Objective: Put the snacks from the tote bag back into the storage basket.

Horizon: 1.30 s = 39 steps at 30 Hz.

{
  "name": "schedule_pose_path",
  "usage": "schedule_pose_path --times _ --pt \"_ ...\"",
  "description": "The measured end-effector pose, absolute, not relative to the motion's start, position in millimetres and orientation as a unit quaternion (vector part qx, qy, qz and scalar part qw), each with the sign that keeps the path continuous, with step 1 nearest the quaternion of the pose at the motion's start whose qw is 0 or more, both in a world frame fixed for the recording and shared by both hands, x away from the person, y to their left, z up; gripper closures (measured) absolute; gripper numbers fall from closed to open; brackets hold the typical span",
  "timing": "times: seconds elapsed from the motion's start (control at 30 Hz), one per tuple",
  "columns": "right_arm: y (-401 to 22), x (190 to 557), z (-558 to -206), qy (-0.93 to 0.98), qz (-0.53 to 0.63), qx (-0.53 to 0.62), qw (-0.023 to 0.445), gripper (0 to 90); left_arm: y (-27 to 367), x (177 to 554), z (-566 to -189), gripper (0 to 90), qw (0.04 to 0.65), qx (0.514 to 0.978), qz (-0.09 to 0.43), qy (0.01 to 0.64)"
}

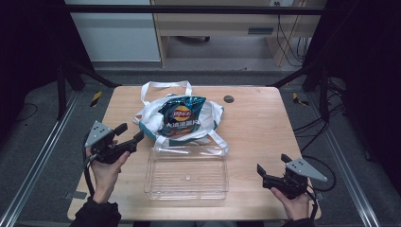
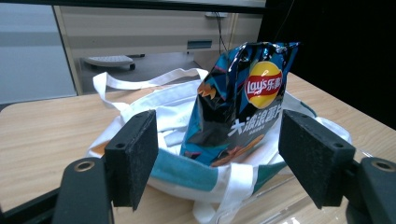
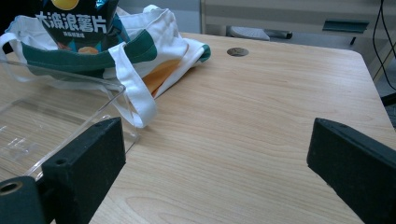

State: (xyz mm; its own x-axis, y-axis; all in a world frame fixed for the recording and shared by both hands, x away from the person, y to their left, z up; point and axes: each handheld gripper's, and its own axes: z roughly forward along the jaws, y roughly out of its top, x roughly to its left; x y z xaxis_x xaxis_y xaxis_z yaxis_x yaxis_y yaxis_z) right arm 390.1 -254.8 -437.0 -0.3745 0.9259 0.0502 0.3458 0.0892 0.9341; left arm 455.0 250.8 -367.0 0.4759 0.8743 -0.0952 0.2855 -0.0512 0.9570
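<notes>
A dark blue bag of crisps point(image 1: 182, 116) point(image 2: 240, 102) point(image 3: 77, 23) stands upright in a white tote bag point(image 1: 156, 118) point(image 2: 187, 172) point(image 3: 140, 51) with a teal band, at the table's middle back. In front of it lies a clear plastic tray point(image 1: 186, 175) point(image 3: 51, 121), with nothing in it. My left gripper point(image 1: 130, 133) point(image 2: 217, 161) is open, held just left of the tote and aimed at the crisps. My right gripper point(image 1: 273, 169) point(image 3: 215, 163) is open near the table's front right corner, over bare wood, right of the tray.
The wooden table point(image 1: 255, 127) has a small round dark grommet point(image 1: 229, 99) point(image 3: 237, 51) at the back right of the tote. The tote's white handles point(image 1: 165, 86) trail toward the far edge. Black frame bars and cables surround the table.
</notes>
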Motion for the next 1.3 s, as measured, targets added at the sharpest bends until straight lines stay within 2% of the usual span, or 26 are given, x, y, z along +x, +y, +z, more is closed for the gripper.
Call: schedule_pose_path --times 0.73,1.3 --pt "-255 393 -438 0.677 0.484 0.47 0.294 4.6 223 489 -370 28.4 0.523 0.682 0.28 0.428" --pt "-251 393 -437 0.682 0.481 0.462 0.3 4.6 207 502 -370 28.5 0.508 0.698 0.294 0.411"
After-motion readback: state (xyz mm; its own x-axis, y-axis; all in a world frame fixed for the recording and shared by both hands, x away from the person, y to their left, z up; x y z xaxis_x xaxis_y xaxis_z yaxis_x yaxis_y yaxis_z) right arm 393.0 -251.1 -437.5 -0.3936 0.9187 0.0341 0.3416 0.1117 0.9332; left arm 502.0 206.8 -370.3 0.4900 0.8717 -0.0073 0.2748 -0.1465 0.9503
